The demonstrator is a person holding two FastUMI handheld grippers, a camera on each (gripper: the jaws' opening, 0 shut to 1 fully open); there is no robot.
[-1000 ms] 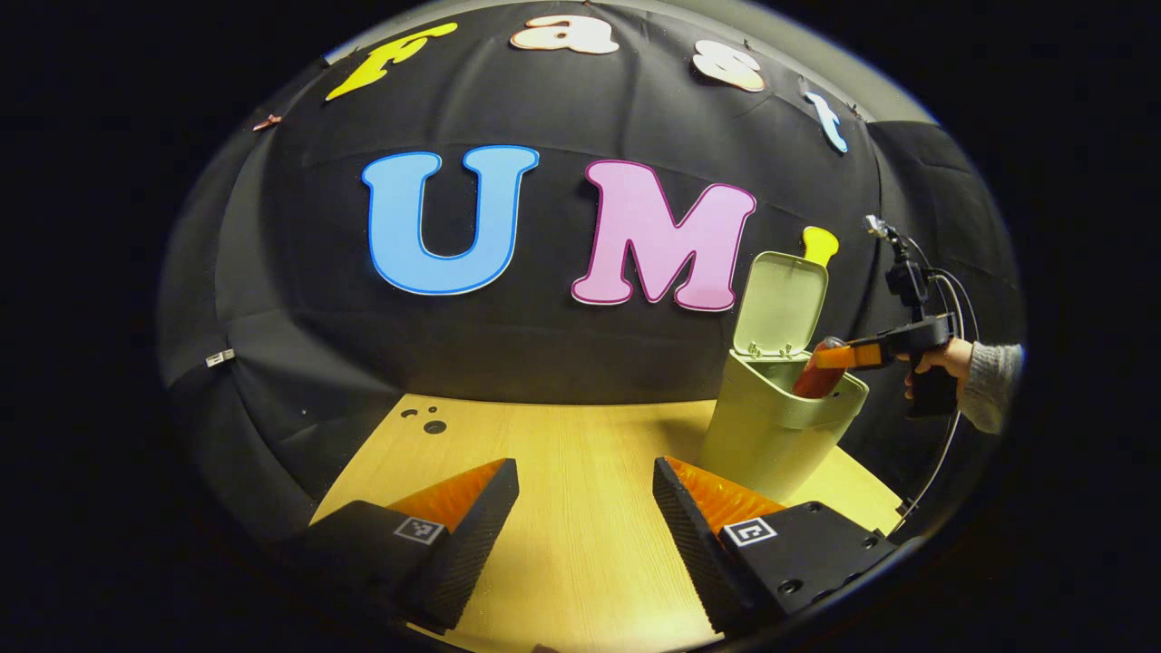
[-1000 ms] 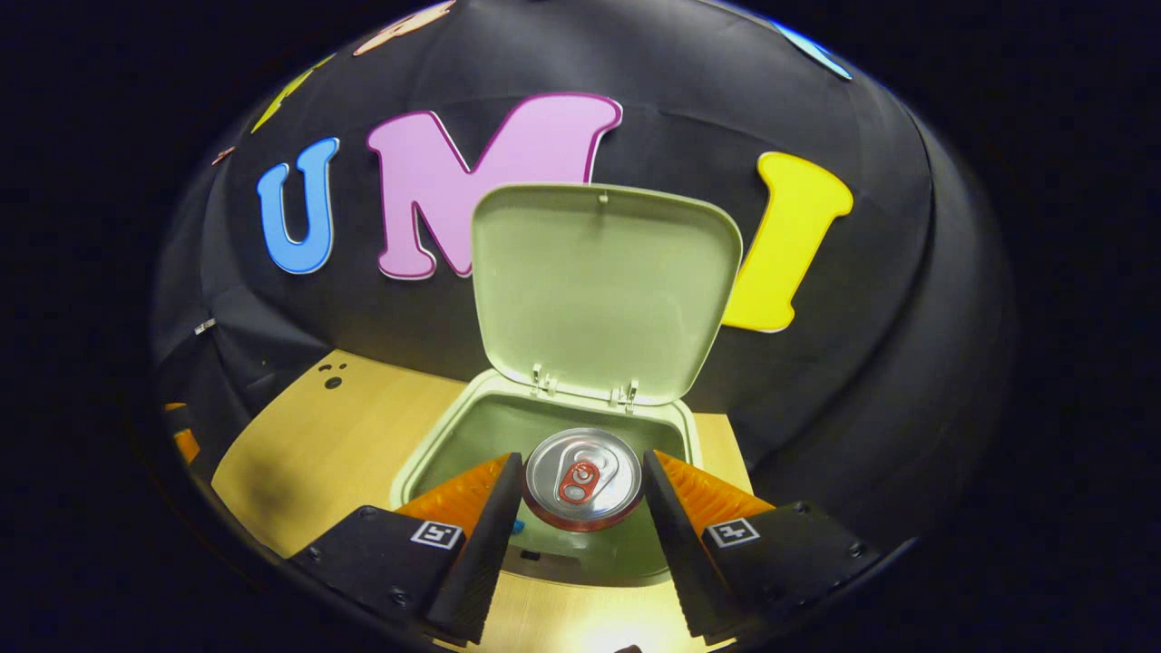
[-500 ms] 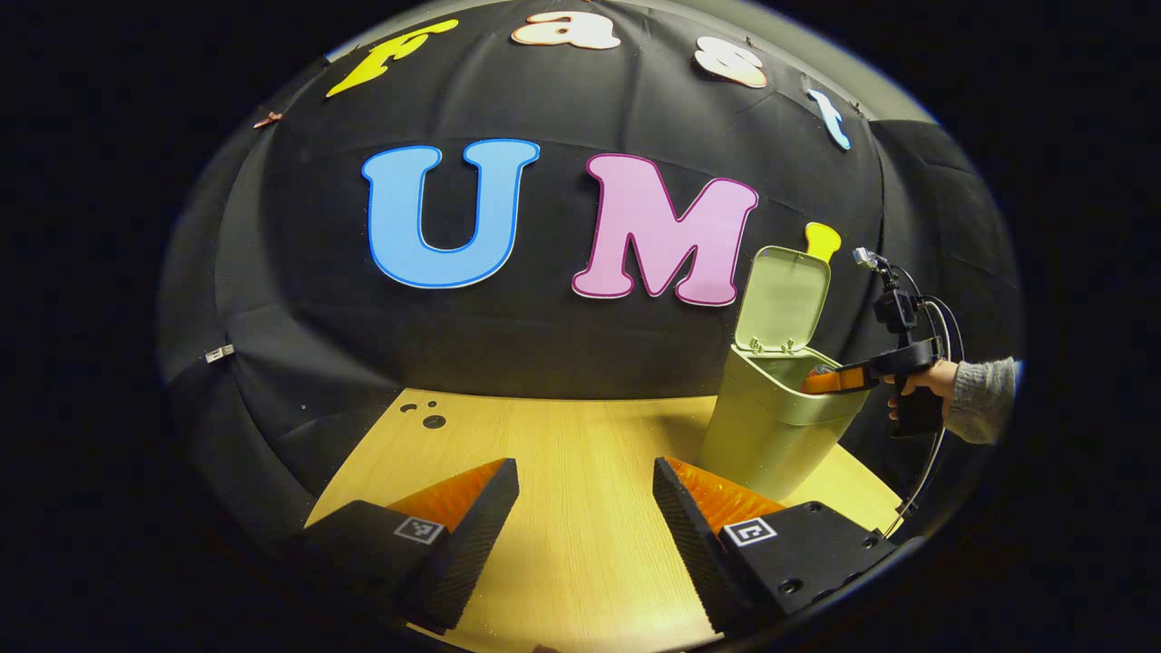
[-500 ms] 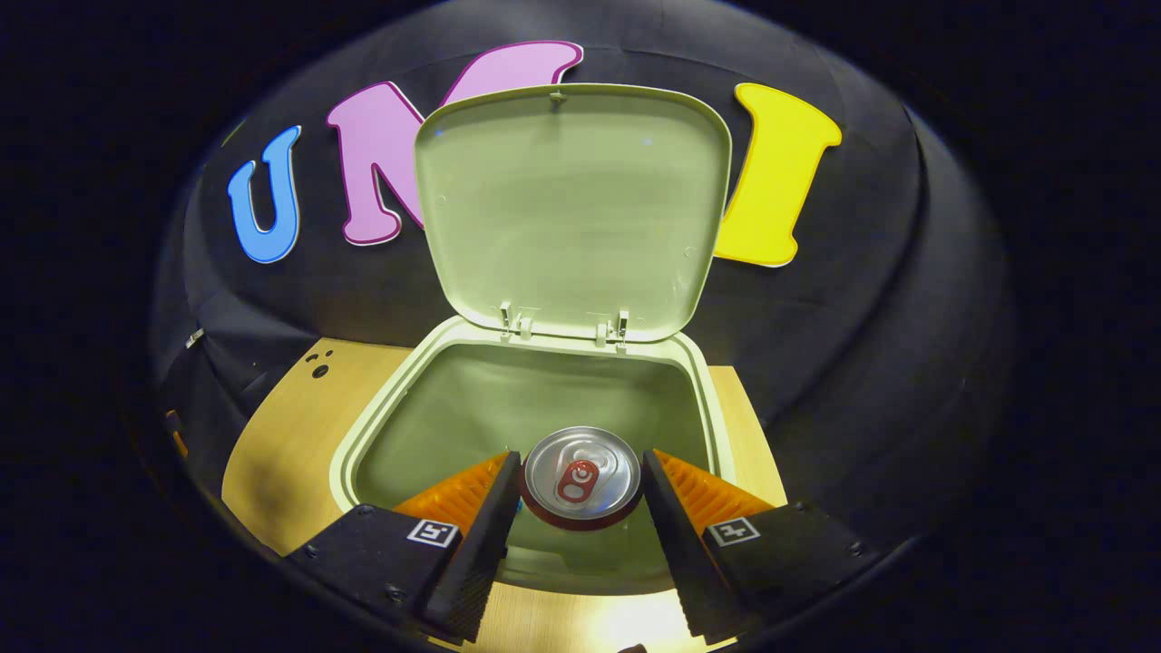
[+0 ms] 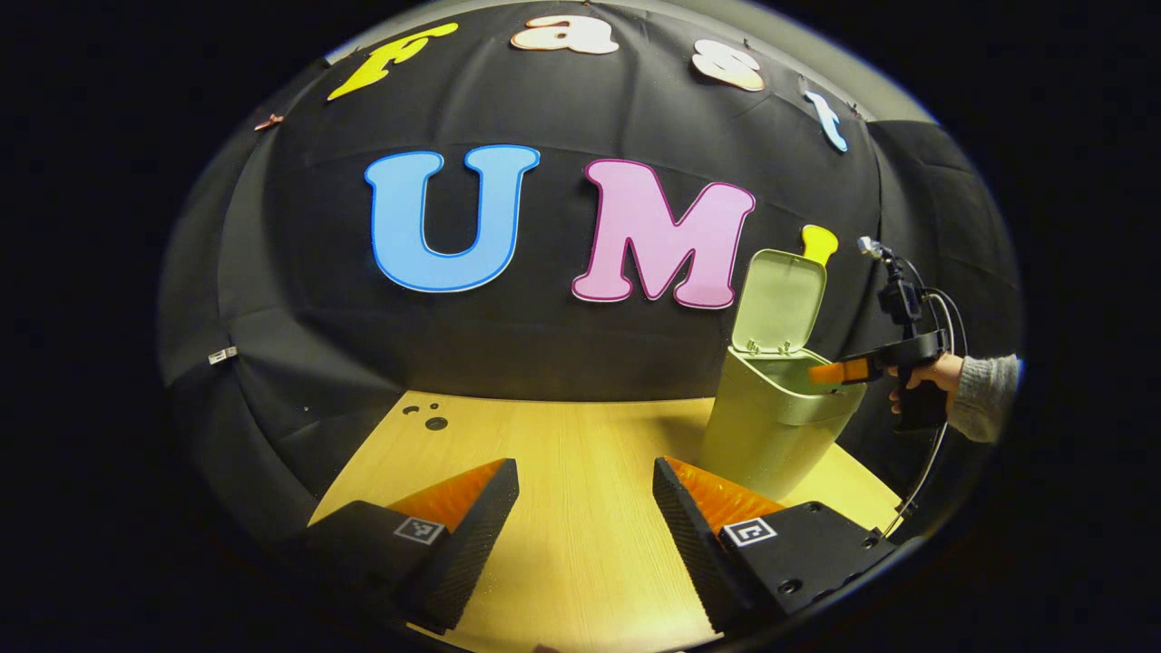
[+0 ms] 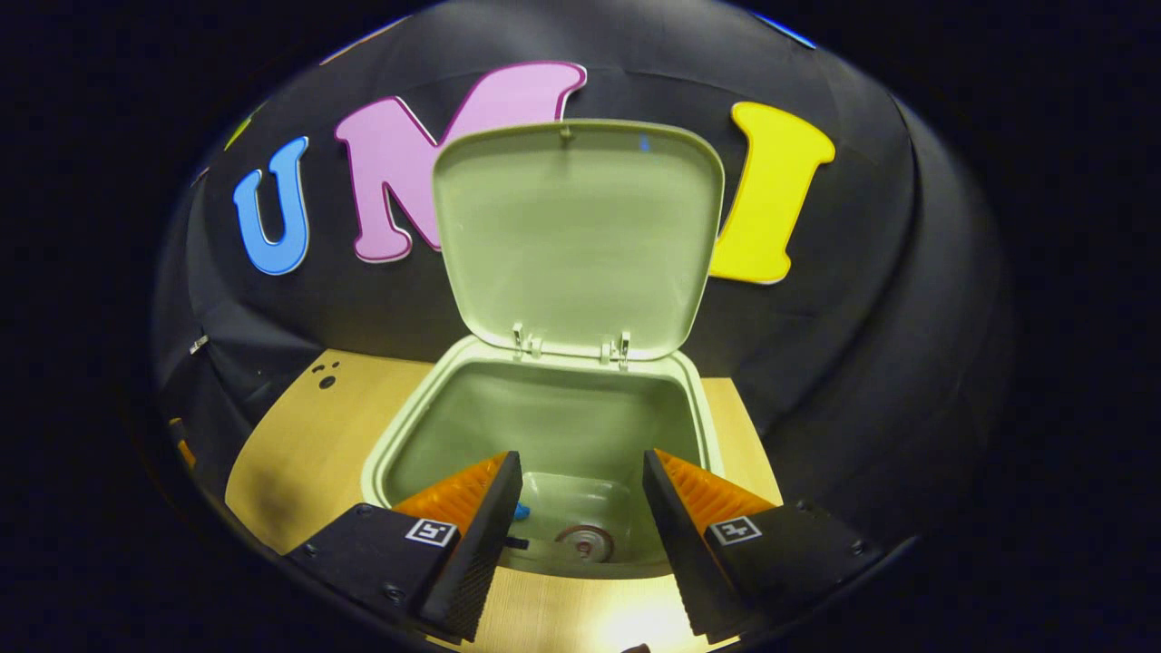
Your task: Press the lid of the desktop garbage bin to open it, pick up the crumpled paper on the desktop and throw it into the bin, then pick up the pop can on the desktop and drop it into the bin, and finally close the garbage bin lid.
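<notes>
Looking down past the right gripper (image 6: 580, 521) in the right gripper view: pop can (image 6: 585, 541) lies at the bottom of the garbage bin (image 6: 413, 426), lower centre of frame, seen end-on with its top face toward the camera, so its long axis runs roughly along the line of sight (upright in the bin, as far as I can tell). Small blue item beside it at left, too small to identify.

Right gripper jaws stand wide apart, nothing between them, poised over the near rim of the bin mouth. Half a second ago the can sat clamped between these fingers, above the opening; now it is released and far smaller in frame, down on the bin floor.

Lid (image 6: 580, 236) is hinged open and stands upright behind the opening, upper centre of frame, inner face toward the camera. It appears slightly lower and smaller than in the previous frame.

Left gripper view: left gripper (image 5: 585, 526) sits low over the wooden table (image 5: 562, 444), jaws wide, empty, unchanged from the earlier frames. Bin (image 5: 771, 426) at right of frame, lid (image 5: 780, 299) up. Right gripper (image 5: 830, 372) is held by a hand (image 5: 930, 376) at the bin's rim, far right; no can is visible at its tip now.
</notes>
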